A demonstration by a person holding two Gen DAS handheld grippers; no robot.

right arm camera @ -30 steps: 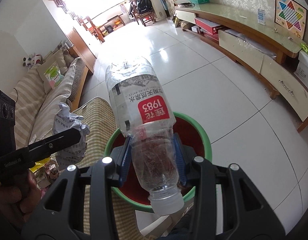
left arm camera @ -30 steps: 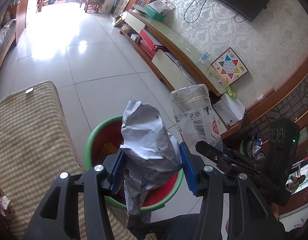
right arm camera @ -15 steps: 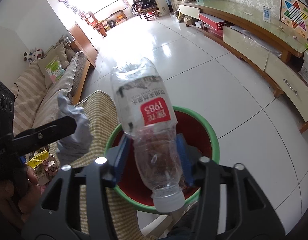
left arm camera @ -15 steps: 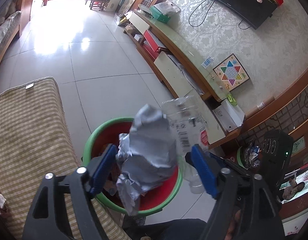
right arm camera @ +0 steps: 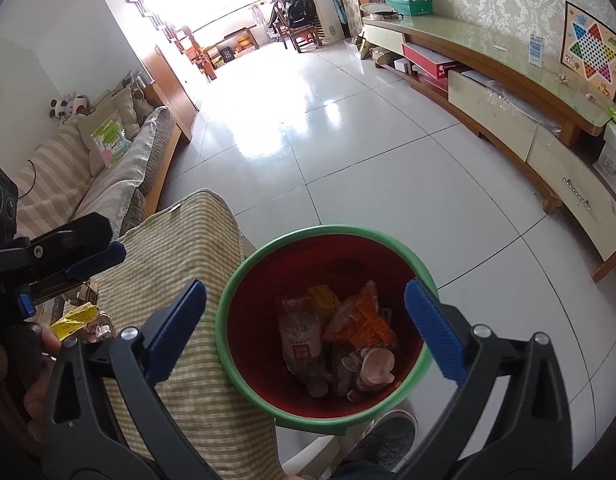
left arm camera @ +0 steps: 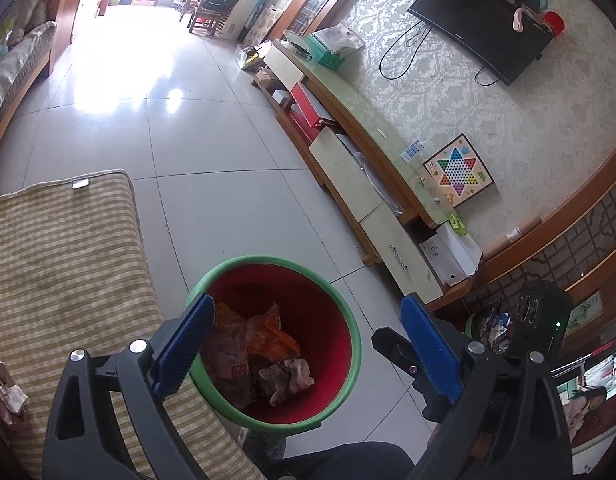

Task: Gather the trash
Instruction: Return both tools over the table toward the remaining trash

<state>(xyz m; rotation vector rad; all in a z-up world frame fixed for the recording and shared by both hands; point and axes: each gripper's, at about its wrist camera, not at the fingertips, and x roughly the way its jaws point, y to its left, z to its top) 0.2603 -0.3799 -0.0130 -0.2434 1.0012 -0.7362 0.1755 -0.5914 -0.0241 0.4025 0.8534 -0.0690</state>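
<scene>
Both the left gripper (left arm camera: 304, 344) and right gripper (right arm camera: 308, 328) have just been opening and gape empty above the red bin (right arm camera: 387, 240). The crushed plastic bottle (right arm camera: 302, 346) and crumpled paper (right arm camera: 371, 368) lie inside, so the drop is done. Next comes the yellow wrapper (right arm camera: 74, 318) at nine o'clock, probably a left-gripper reach.

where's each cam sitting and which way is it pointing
Left wrist: on the left gripper, angled down at the red bin beside the striped cushion; the TV wall lies beyond. Its open blue pads, the right gripper and a dark trouser leg show.
Right wrist: on the right gripper, looking down into the same bin, the hallway ahead. Its open pads, the left gripper, a hand and a shoe show.
Shared: bin with plastic bottle, cushion, checkers board.
</scene>
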